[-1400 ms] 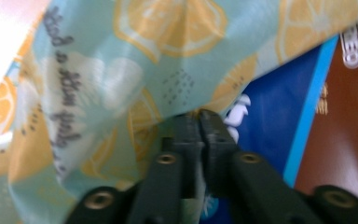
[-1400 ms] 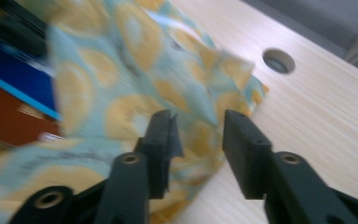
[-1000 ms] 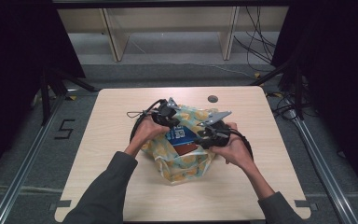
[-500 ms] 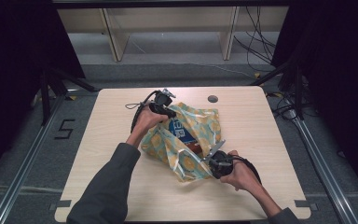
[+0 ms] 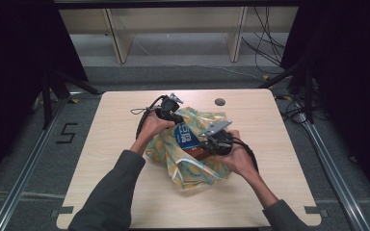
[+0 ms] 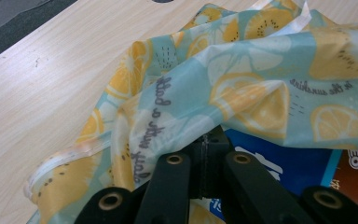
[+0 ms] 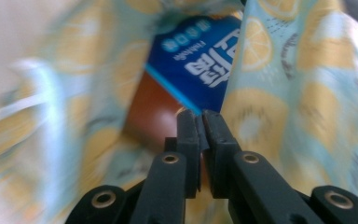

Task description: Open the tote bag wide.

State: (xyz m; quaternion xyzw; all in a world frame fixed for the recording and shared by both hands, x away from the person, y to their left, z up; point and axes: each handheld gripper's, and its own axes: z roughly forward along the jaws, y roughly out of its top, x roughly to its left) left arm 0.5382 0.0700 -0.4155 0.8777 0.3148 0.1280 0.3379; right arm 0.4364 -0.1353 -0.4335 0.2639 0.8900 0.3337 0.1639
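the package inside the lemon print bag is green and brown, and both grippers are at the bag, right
Not quite: the package is blue and brown, not green. The right gripper view shows its blue panel with white print above a brown part, framed by the lemon print bag. The rest holds: in the high view the left gripper and the right gripper are both at the bag.

Crumpled teal plastic bag with yellow lemon print (image 5: 192,159) lies mid-table, mouth open; blue-and-brown flat packet (image 5: 189,140) sits half inside.

table (image 5: 125,192) evenly lit | surroundings dark | right gripper view motion-blurred | left gripper view sharp
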